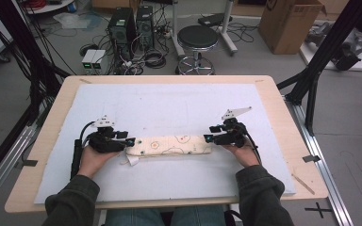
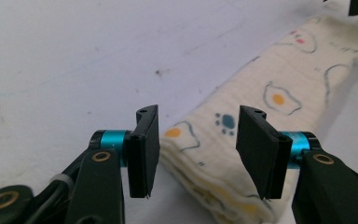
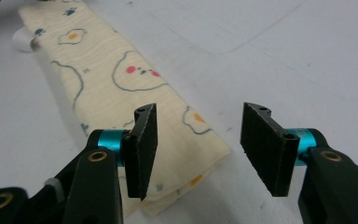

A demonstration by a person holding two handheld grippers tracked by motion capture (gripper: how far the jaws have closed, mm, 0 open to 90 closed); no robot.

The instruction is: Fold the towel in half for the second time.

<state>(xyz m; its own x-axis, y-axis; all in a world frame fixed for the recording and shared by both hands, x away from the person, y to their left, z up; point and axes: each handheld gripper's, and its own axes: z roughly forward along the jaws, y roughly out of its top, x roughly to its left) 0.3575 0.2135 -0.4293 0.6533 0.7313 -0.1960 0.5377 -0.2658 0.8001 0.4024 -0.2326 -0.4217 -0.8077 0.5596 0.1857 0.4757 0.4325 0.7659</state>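
Note:
A cream cloth printed with fried eggs and paw prints lies folded into a long strip across the white mat. My left gripper sits at its left end, jaws open. In the left gripper view the folded end lies between and below the spread jaws, and the pads do not press on it. My right gripper is at the strip's right end, also open. In the right gripper view the cloth runs under the left jaw, with bare mat across most of the gap.
The white mat covers most of the wooden table. A small white tag sticks out near the cloth's left end. Beyond the table stand a black stool, computer towers and a cardboard box.

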